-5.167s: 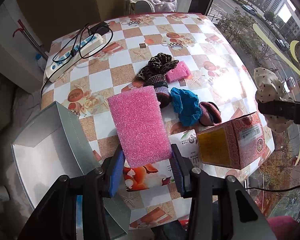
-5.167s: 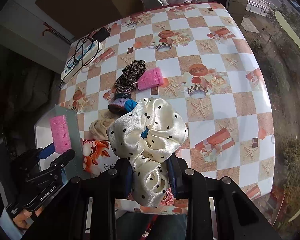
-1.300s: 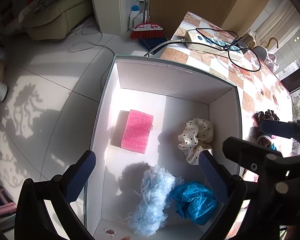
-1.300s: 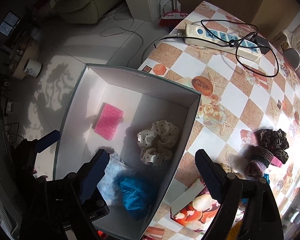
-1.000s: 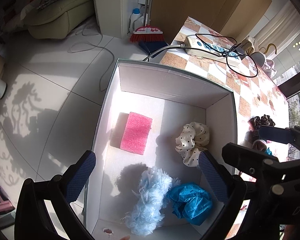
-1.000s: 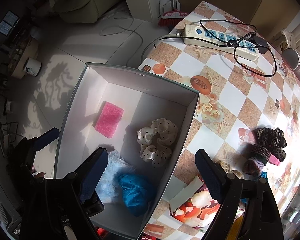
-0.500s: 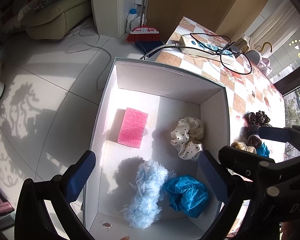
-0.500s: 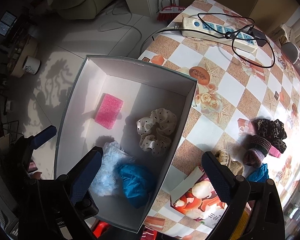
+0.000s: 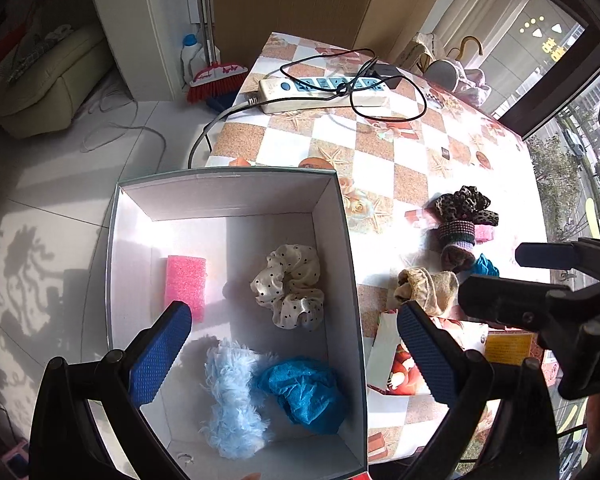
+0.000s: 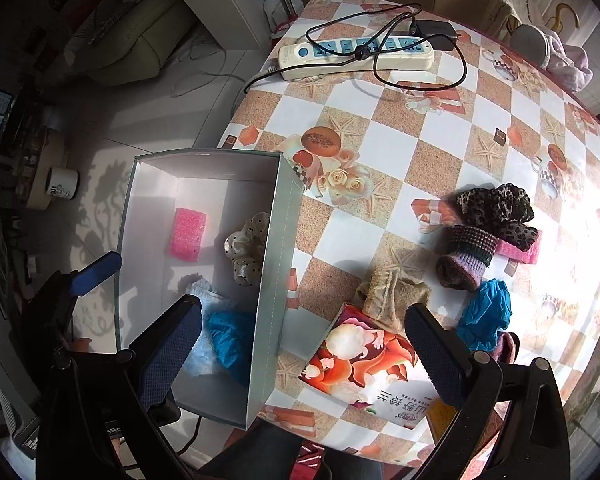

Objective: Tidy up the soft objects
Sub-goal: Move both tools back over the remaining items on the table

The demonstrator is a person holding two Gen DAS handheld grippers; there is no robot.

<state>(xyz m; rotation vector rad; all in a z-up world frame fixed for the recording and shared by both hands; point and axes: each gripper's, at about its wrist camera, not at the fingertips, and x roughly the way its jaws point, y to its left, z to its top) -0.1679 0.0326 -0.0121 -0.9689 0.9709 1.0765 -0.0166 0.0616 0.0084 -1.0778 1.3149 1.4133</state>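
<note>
— What's nearest us, down by the two tongs?

— The left gripper (image 9: 292, 346) hangs over the open white cardboard box (image 9: 236, 190) at the table's near left edge, jaws spread wide with nothing in them. The right gripper (image 10: 304, 346) is just as wide apart and bare, straddling the box's right wall and a floral printed carton (image 10: 364, 364) at the near edge of the checked tablecloth (image 10: 420, 128).

— And inside the box?

— At its near end a fluffy pale-blue scrunchie (image 9: 230, 404) touches a crumpled blue cloth scrunchie (image 9: 304, 394). Farther in lie a cream satin scrunchie with black dots (image 9: 290, 286) and, toward the left wall, a pink foam sponge (image 9: 185, 282), apart from each other.

— What is on the table?

— Against the carton's far side, a tan velvety scrunchie (image 10: 392, 294). To its right, a second blue scrunchie (image 10: 486, 314). Beyond these, a purple-and-brown knitted band (image 10: 466, 258) touches a leopard-print scrunchie (image 10: 496, 204) and a small pink sponge (image 10: 520, 252). Near the far edge, a white power strip with black cable looped over it (image 10: 356, 58).
</note>
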